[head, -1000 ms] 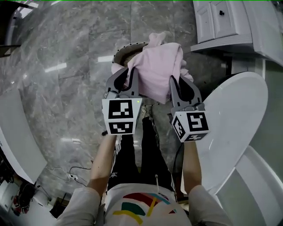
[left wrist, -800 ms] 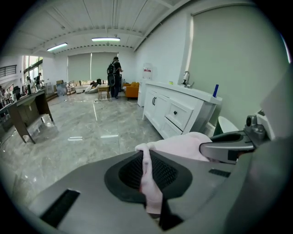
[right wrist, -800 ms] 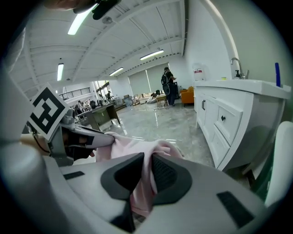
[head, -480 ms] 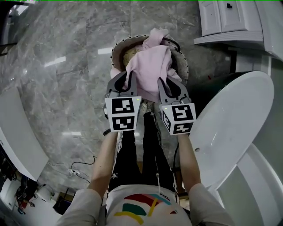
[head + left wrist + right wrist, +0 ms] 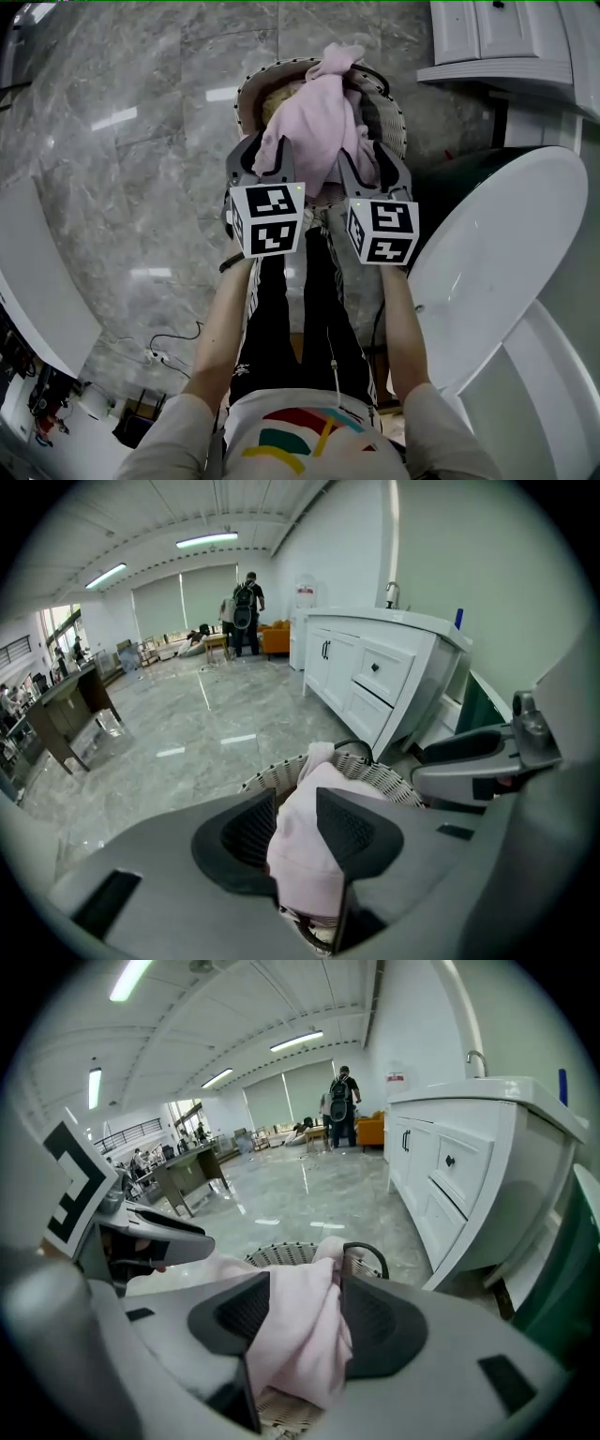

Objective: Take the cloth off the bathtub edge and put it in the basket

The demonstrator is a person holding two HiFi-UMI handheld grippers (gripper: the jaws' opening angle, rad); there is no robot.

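A pink cloth point(image 5: 319, 117) hangs down into a round wicker basket point(image 5: 246, 98) on the grey marble floor. My left gripper point(image 5: 265, 155) and right gripper point(image 5: 367, 159) stand side by side just above the basket's near rim. Both sets of jaws are opening. In the left gripper view the cloth point(image 5: 305, 855) bulges loosely between the jaws of the left gripper point(image 5: 295, 803), above the basket point(image 5: 375, 775). In the right gripper view the right gripper point(image 5: 305, 1293) stands wider, with a fold of cloth point(image 5: 295, 1335) slack between its pads over the basket point(image 5: 281, 1255).
The white bathtub point(image 5: 497, 262) lies close on the right. A white cabinet point(image 5: 497, 42) stands beyond it, next to the basket. Another white fixture point(image 5: 37, 281) sits at the left edge. People point(image 5: 242, 611) stand far off down the room.
Both grippers have carried the cloth forward until they hang over the basket, and the cloth has sunk into it. Both pairs of jaws have spread apart.
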